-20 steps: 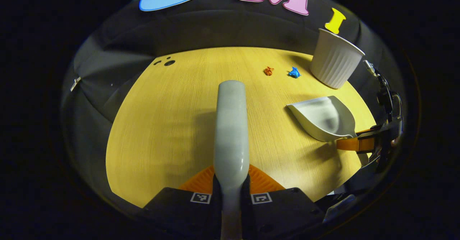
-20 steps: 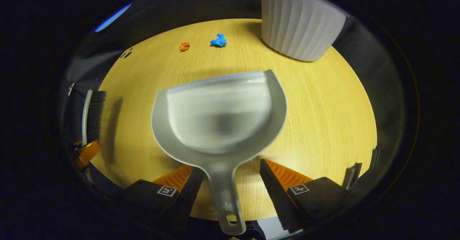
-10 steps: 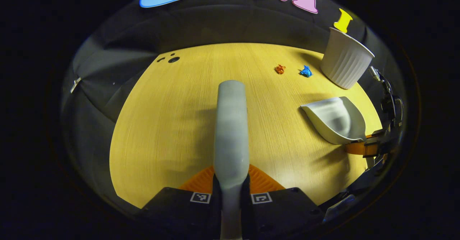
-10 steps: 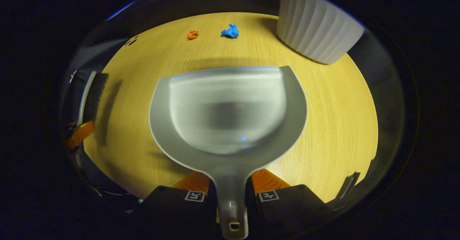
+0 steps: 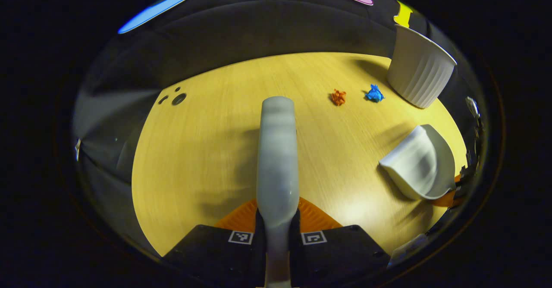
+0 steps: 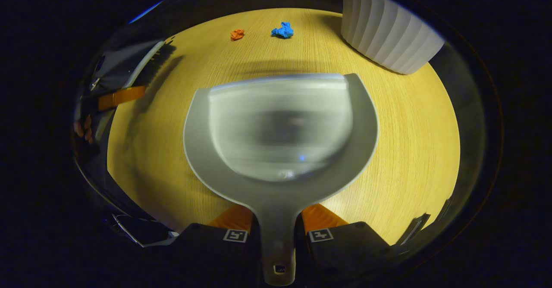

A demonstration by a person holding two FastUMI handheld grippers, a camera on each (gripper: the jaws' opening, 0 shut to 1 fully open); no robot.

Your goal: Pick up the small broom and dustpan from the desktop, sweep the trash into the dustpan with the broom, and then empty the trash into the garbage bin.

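My left gripper [image 5: 277, 219] is shut on the handle of the small grey broom [image 5: 277, 150], which points forward over the wooden desktop [image 5: 207, 150]. My right gripper [image 6: 278, 223] is shut on the handle of the grey dustpan [image 6: 280, 128], held level above the desk with its mouth facing away. The dustpan [image 5: 420, 163] appears at the right of the left gripper view. The broom's dark bristles [image 6: 151, 64] show at far left of the right gripper view. An orange paper scrap [image 6: 236, 34] and a blue one [image 6: 282, 30] lie beyond the pan. The white ribbed bin [image 6: 388, 33] stands at back right.
The bin [image 5: 420, 74] stands near the desk's far right corner, close to the blue scrap [image 5: 374, 94] and orange scrap [image 5: 338, 97]. Small dark holes [image 5: 177, 98] mark the desk's far left. Fingers of a hand [image 6: 84, 130] show at the left edge.
The right gripper closed on the dustpan handle and raised the pan. The left gripper with the broom swung, so the bin and scraps shifted in its view.
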